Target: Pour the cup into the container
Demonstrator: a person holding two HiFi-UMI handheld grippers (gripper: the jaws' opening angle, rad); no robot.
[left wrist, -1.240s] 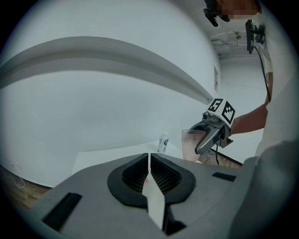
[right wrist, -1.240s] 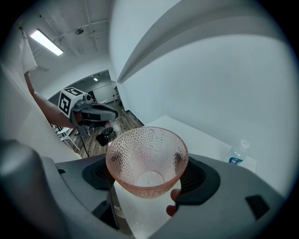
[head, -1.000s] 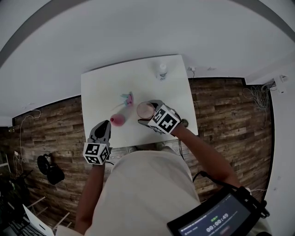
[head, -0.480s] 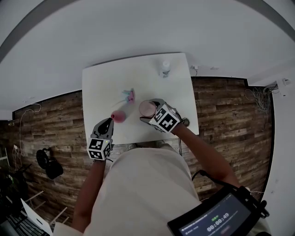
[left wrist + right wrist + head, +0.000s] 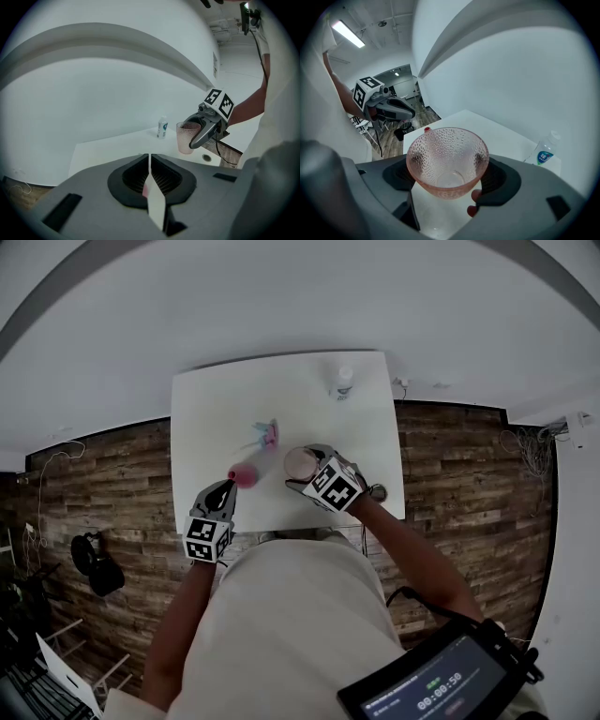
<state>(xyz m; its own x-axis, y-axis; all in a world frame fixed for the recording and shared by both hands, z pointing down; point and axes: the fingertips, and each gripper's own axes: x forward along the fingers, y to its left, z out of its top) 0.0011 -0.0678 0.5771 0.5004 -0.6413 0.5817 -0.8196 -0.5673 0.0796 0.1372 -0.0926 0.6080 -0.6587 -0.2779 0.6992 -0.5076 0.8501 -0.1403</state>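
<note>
My left gripper is shut on the wall of a small pink cup, held over the front left part of the white table. In the left gripper view the jaws pinch a thin white edge with a bit of pink behind it. My right gripper is shut on a clear pink dimpled glass just right of the pink cup. The glass stands upright between the right jaws and looks empty. It also shows in the left gripper view. What the pink cup holds is hidden.
A small plastic bottle stands near the table's far right edge. A little pink and teal object lies on the table beyond the pink cup. A round hole sits at the table's near right corner. Wood floor surrounds the table.
Both grippers have sunk a little while keeping their cups. In the head view the left gripper and pink cup have shifted slightly up and right, closer to the glass.
</note>
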